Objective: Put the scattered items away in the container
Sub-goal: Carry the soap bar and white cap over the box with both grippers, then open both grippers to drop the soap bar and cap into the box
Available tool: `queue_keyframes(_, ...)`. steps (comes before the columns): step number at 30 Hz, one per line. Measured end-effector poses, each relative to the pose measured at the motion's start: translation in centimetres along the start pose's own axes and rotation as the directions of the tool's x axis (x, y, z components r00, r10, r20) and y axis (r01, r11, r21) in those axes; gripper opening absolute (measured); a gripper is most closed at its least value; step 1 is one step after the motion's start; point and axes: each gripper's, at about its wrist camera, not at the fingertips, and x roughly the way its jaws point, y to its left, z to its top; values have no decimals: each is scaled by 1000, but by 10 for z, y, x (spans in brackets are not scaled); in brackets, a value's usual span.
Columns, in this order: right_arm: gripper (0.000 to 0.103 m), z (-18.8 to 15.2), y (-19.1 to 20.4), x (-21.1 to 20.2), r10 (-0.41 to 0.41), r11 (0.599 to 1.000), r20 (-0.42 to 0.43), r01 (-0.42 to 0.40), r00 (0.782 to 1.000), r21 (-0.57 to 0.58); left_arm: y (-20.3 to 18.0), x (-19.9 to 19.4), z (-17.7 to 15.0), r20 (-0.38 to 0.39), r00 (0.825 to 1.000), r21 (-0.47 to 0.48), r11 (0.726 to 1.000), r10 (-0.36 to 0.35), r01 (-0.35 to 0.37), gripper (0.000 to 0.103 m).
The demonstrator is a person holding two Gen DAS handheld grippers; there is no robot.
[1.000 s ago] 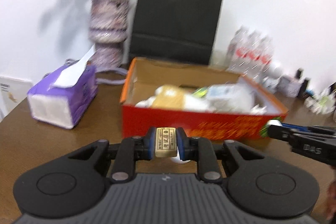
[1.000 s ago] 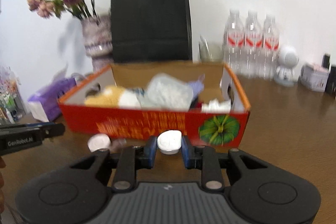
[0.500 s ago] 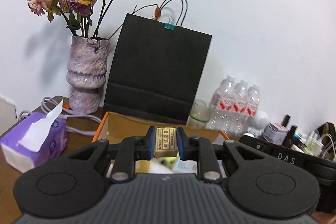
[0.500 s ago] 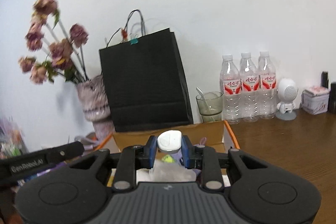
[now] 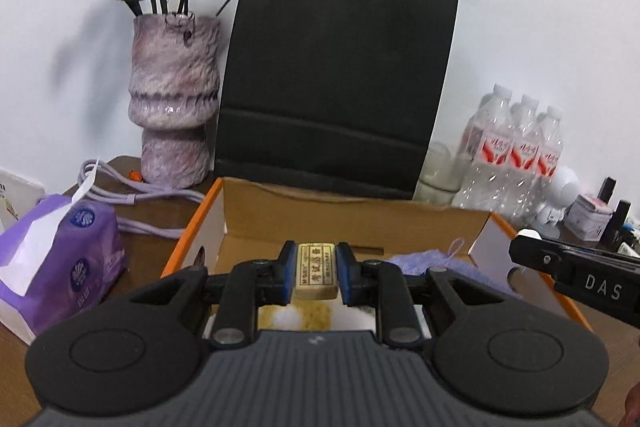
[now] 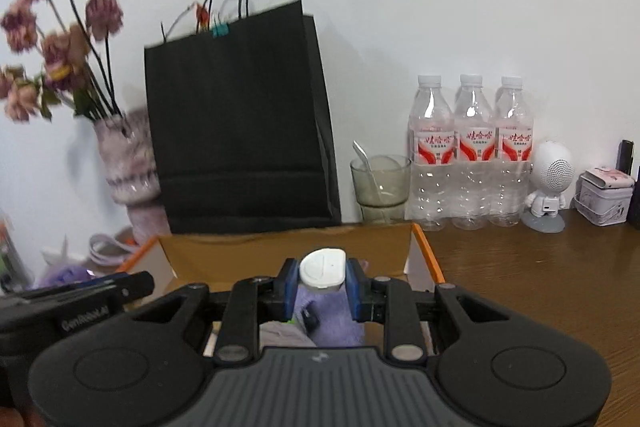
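Left wrist view: my left tool [image 5: 317, 277] grips a small tan eraser [image 5: 316, 270] with printed characters, pinched between its blue pads. It hangs above the open cardboard box [image 5: 352, 219], which sits toward the back edge of the bench [image 5: 148, 247]. Inside the box I see a purple cloth [image 5: 420, 261] and something yellow and white below the tool. A purple tissue pack [image 5: 60, 263] lies at the bench's left edge, a vase [image 5: 174, 99] and black paper bag [image 5: 340, 87] behind the box.

Right wrist view: my right tool [image 6: 322, 285] holds a small white rounded case [image 6: 322, 268], also above the box [image 6: 288, 247], over the purple cloth [image 6: 332, 319]. Water bottles [image 6: 472, 151] stand at the back right.

I judge the tidying well along: several items are in, these two await release, and I cannot tell whether others lie outside
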Motion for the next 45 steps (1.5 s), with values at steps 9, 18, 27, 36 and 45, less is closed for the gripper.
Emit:
queue_keyframes(9, 24, -5, -1, 5, 23, 1000, -24, -22, 999, 8, -4, 3, -4, -15, 1000, 28, 1000, 9, -8, 22)
queue_keyframes(18, 103, -2, -7, 10, 9, 997, -67, -5, 998, 71, -10, -5, 0, 29, 990, 82, 987, 136, -138, 103)
queue_keyframes(27, 103, -2, -7, 11, -15, 998, -71, 19, 997, 54, -17, -9, 1, 33, 991, 113, 984, 132, -135, 103)
queue_keyframes(36, 103, -2, -11, 5, -13, 997, -60, 17, 998, 78, -16, -10, 1, 24, 992, 91, 988, 121, -122, 103)
queue_keyframes(45, 103, -2, -10, 4, -6, 997, -62, 11, 998, 75, -17, -10, 1, 27, 992, 92, 988, 120, -122, 103)
